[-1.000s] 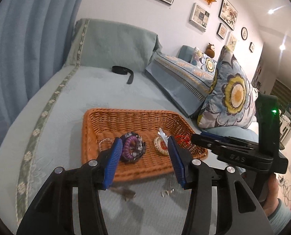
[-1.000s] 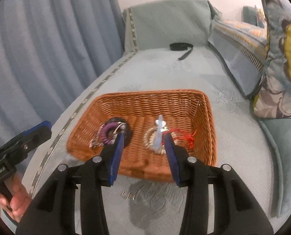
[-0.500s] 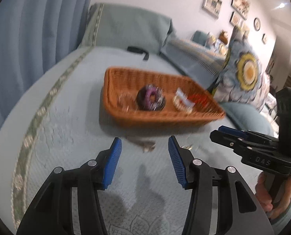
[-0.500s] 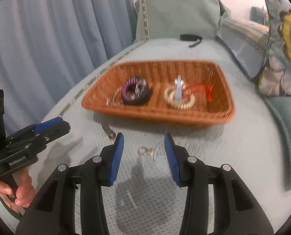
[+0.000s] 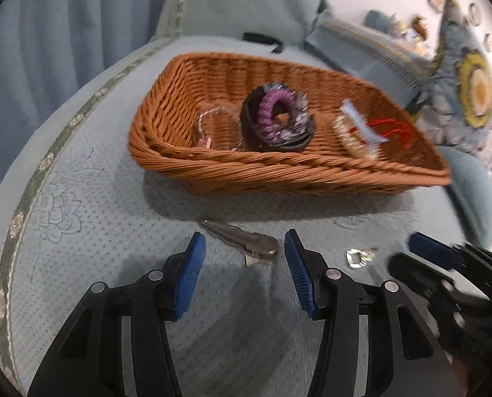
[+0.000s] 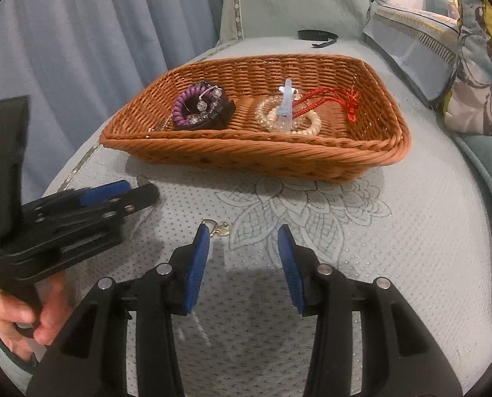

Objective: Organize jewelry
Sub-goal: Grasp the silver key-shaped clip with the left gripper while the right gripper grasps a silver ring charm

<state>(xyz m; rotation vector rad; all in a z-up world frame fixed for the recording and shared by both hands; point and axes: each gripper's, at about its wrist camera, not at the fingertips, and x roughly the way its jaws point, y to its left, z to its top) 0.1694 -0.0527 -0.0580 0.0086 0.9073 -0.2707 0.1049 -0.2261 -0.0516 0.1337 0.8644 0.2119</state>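
Observation:
A wicker basket (image 5: 219,172) (image 6: 246,152) on the bedspread holds a purple coil bracelet on black bands (image 5: 279,115) (image 6: 199,109), a pearl bracelet with a pale blue clip (image 6: 289,119) and a red cord (image 6: 332,97). A silver hair clip (image 5: 242,240) lies in front of the basket, just beyond my open left gripper (image 5: 244,274). A small gold earring (image 5: 358,256) (image 6: 217,228) lies by the left fingertip of my open right gripper (image 6: 242,261). Both grippers are empty.
A black strap (image 6: 317,36) lies at the far end of the bed. A folded quilt and floral pillows (image 5: 470,89) line the right side. Blue curtains (image 6: 80,33) hang on the left. The other gripper shows in the left wrist view (image 5: 451,271) and in the right wrist view (image 6: 80,211).
Both grippers have drawn back from over the basket and dropped low toward the bedspread. The hair clip and the earring now lie right at the fingertips.

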